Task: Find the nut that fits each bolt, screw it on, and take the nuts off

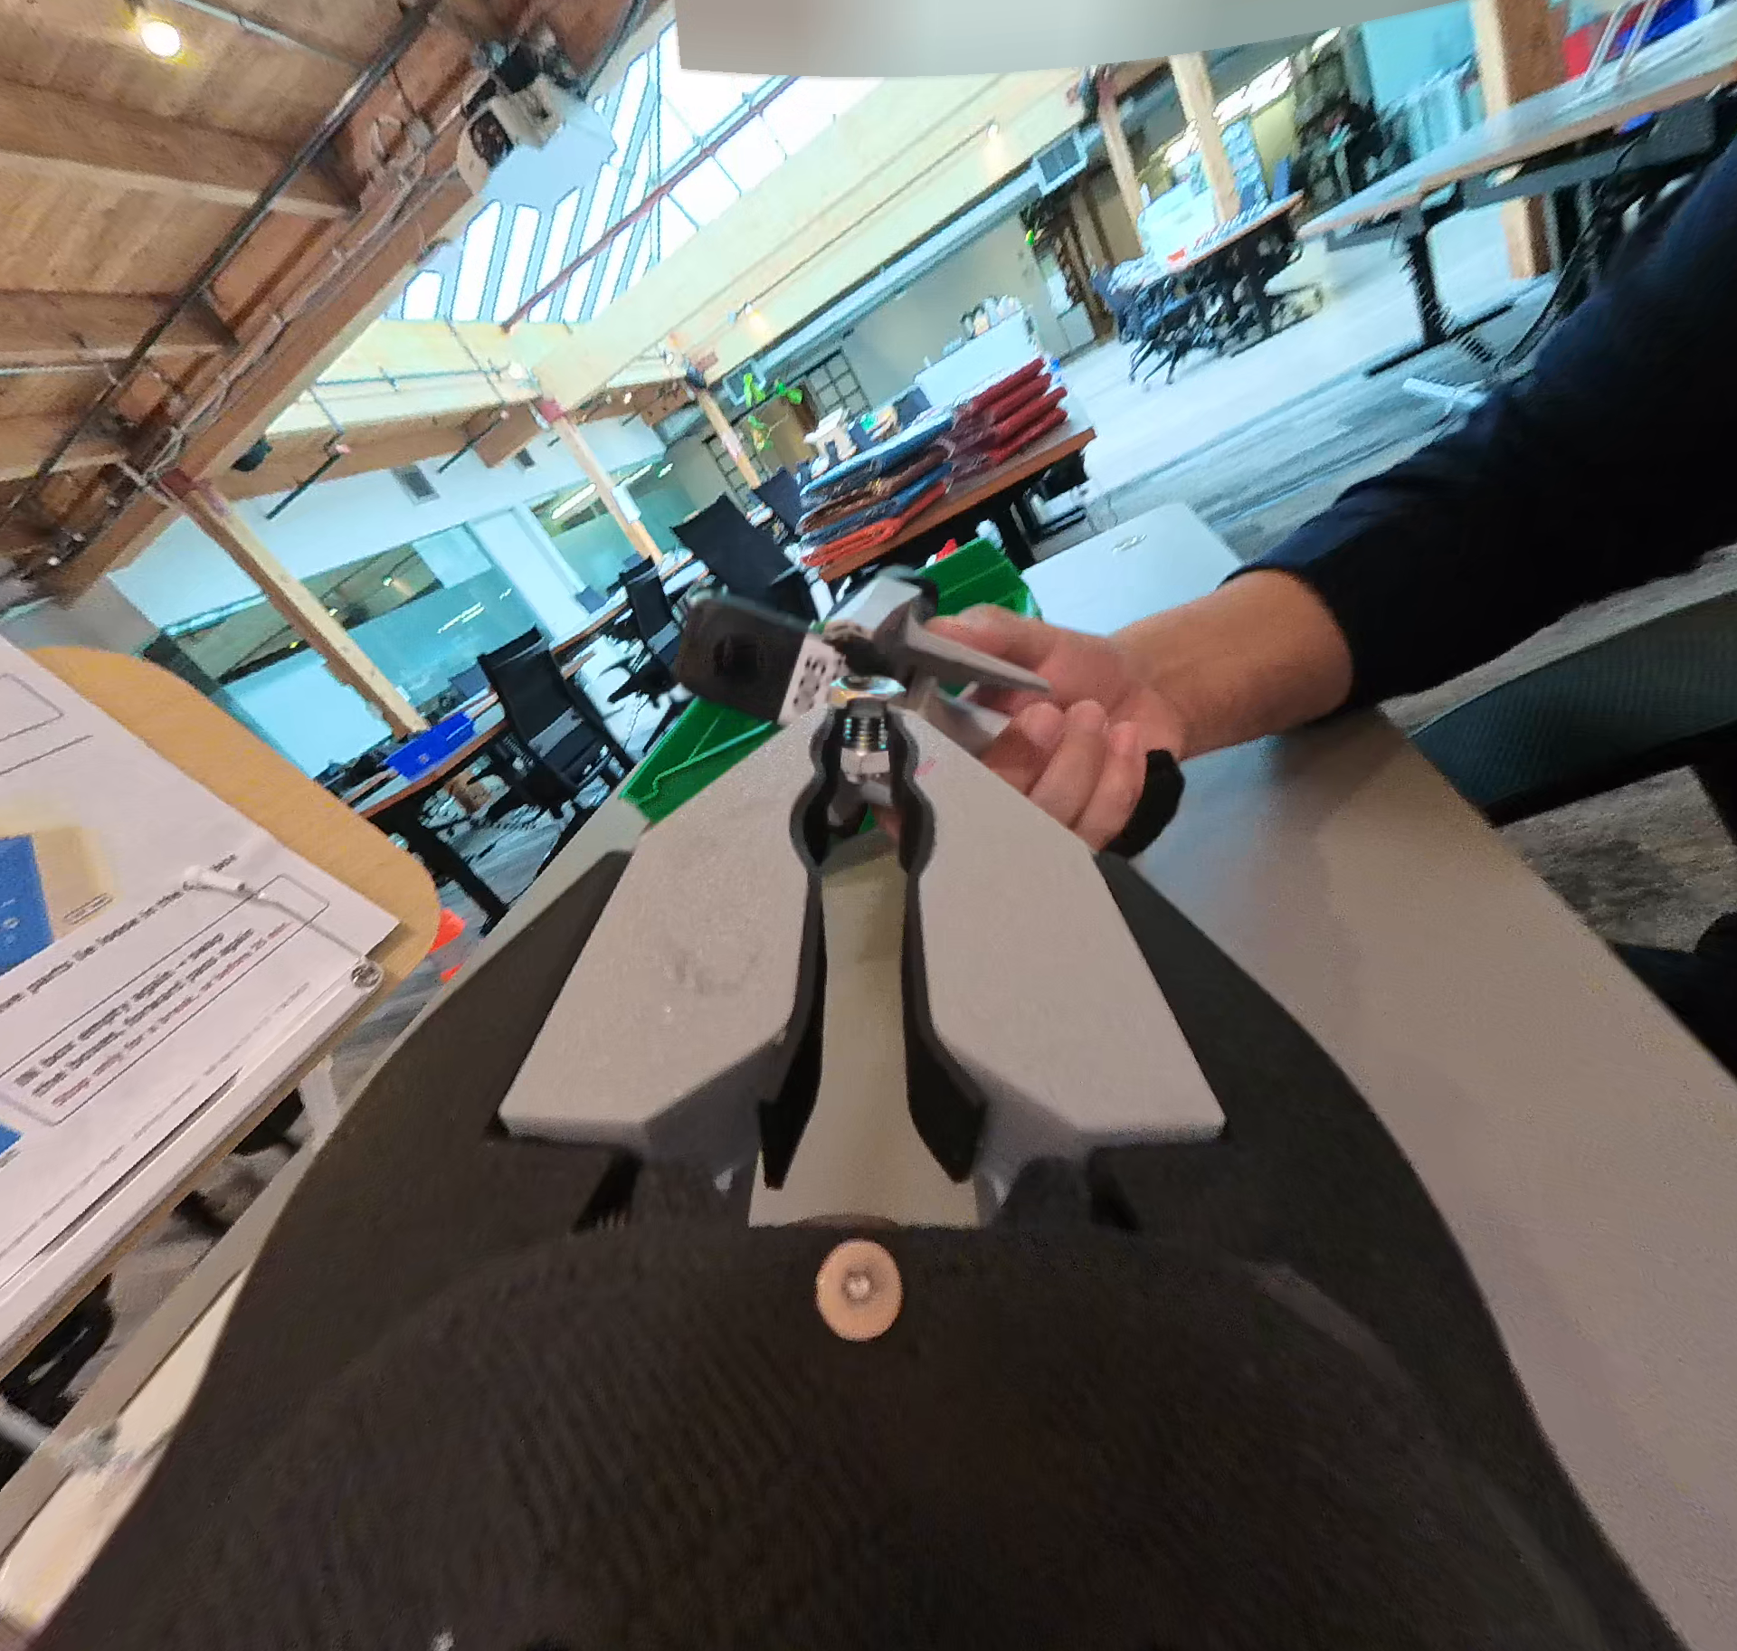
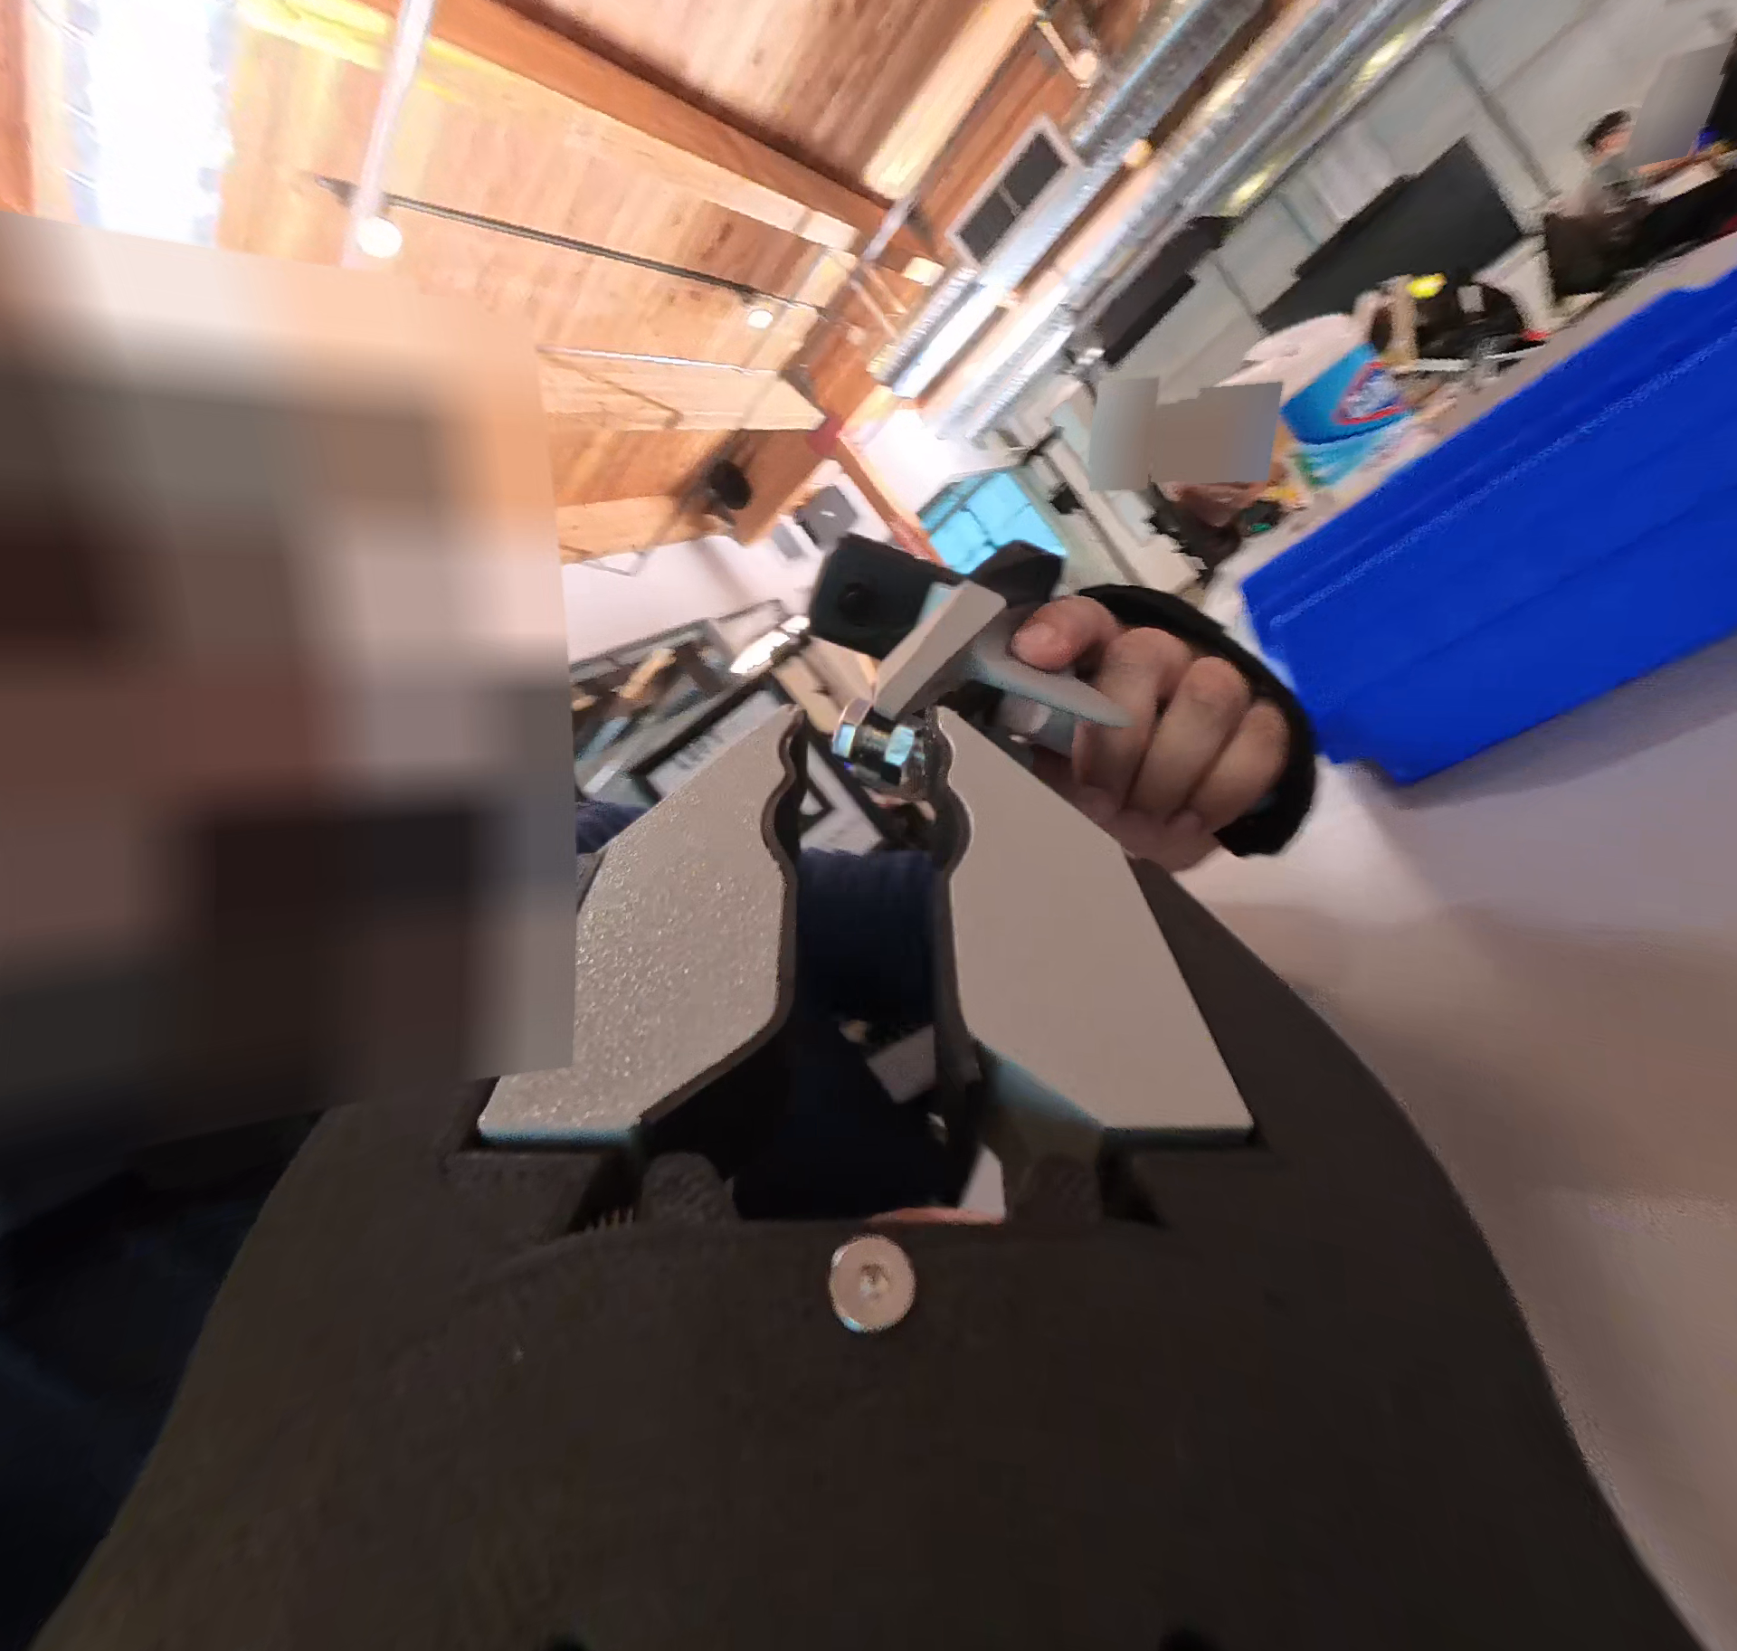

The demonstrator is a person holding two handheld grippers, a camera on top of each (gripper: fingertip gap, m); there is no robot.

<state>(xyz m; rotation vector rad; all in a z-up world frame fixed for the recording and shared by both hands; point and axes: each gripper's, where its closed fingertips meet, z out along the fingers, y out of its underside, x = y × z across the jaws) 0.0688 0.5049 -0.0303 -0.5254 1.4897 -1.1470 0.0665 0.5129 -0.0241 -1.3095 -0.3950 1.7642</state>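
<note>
Your left gripper (image 1: 860,746) is nearly closed, its black pads pressing on the threaded shank of a silver bolt (image 1: 863,741) held up in the air above the grey table (image 1: 1316,854). A silver nut (image 1: 867,690) sits on the top end of that bolt. Your right gripper (image 1: 869,680) comes in from the side and meets the nut; whether its pads pinch it you cannot tell from the left wrist view. In the right wrist view, your right gripper (image 2: 869,760) stands narrowly open around the bolt (image 2: 869,741) and nut (image 2: 902,751); the nut lies against the right pad, contact on the other side unclear. Green bin (image 1: 714,760) behind, blue bin (image 2: 1504,591) on the table.
</note>
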